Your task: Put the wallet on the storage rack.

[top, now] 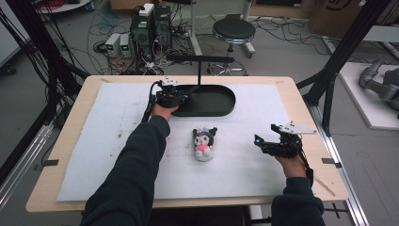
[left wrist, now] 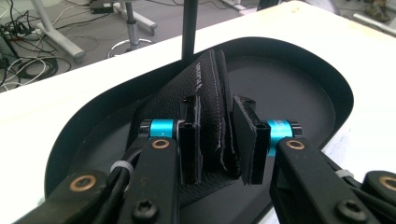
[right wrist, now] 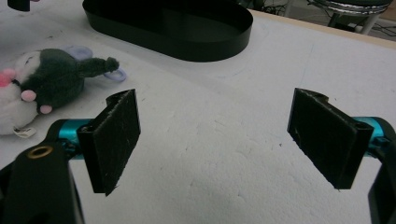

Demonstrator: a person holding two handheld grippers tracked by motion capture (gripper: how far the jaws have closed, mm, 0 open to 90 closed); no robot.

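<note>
Left gripper (left wrist: 217, 140) stands inside the black oval tray (left wrist: 93, 119), its jaws set either side of a folded black wallet (left wrist: 212, 100) of grained leather with pale stitching along one edge. On the wallet's left side the pad lies flat against the leather; on the other side the pad (left wrist: 245, 140) sits just beside the fold, and whether it truly presses there is hard to tell, so the hold reads as a loose pinch at best. Propped on its lower edge on the tray floor, the wallet leans toward the thin black post (left wrist: 189, 28) that rises from the tray's far rim. From the high view this gripper (top: 170, 96) hangs over the tray's left end (top: 221, 110), with the dark sleeve (top: 136, 165) of the arm that bears it stretching back toward the table's near edge. Right gripper (right wrist: 215, 140) hovers well to the right of the tray and nearer the person, jaws spread wide with bare white mat (right wrist: 224, 186) between them (nothing is gripped there); the high view places it (top: 263, 141) low over the mat. Between the tray and the near edge lies a small plush toy (top: 204, 142), dark-hooded with a pink and white body, well apart from both grippers.
</note>
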